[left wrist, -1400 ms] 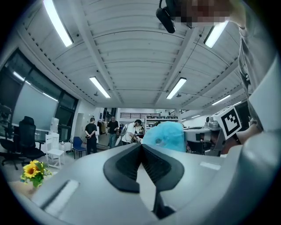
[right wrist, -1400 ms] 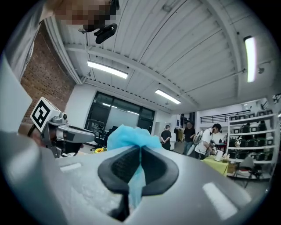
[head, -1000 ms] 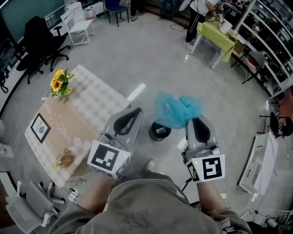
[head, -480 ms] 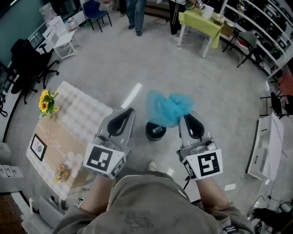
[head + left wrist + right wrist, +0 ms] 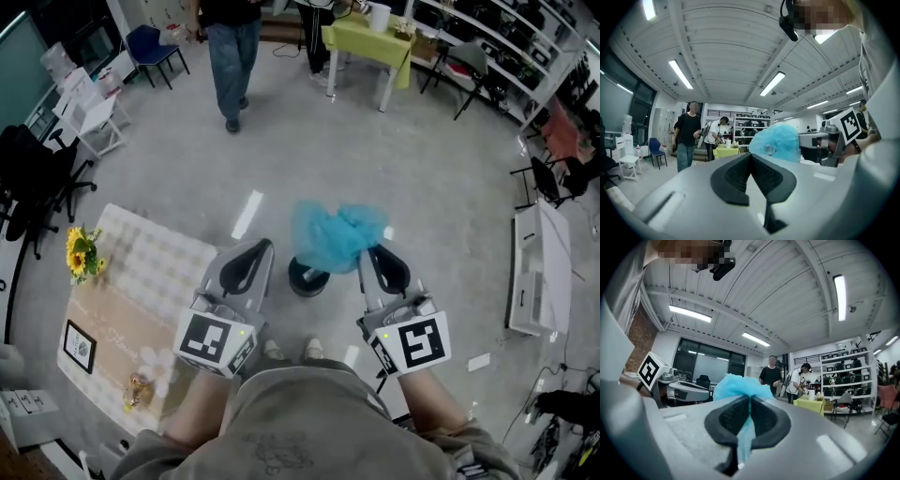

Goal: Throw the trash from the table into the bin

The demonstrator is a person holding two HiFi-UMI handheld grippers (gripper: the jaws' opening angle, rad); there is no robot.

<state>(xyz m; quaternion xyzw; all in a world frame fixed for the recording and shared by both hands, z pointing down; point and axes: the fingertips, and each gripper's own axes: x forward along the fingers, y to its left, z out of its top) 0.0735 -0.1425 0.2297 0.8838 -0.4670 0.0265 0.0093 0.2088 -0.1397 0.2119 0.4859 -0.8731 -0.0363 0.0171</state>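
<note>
A crumpled light-blue piece of trash (image 5: 333, 234) hangs from my right gripper (image 5: 373, 251), which is shut on it; blue material is pinched between the pads (image 5: 750, 401). The bundle hovers just above and behind a small round black bin (image 5: 305, 277) on the floor between the two grippers. My left gripper (image 5: 255, 246) is held level beside it, its pads meeting with nothing between them (image 5: 751, 159). The left gripper view shows the blue trash (image 5: 776, 143) just to the right. The table (image 5: 159, 272) lies to my left.
On the table are sunflowers (image 5: 80, 251), a small picture frame (image 5: 79, 345) and a small golden item (image 5: 139, 387). A person (image 5: 230, 47) walks ahead, near a green table (image 5: 366, 42). A white cabinet (image 5: 536, 267) stands right; chairs (image 5: 37, 178) stand far left.
Both grippers swung away from the table with the blue trash, so the table slid left and the bin now sits between them. A person has walked into the top of the view.
</note>
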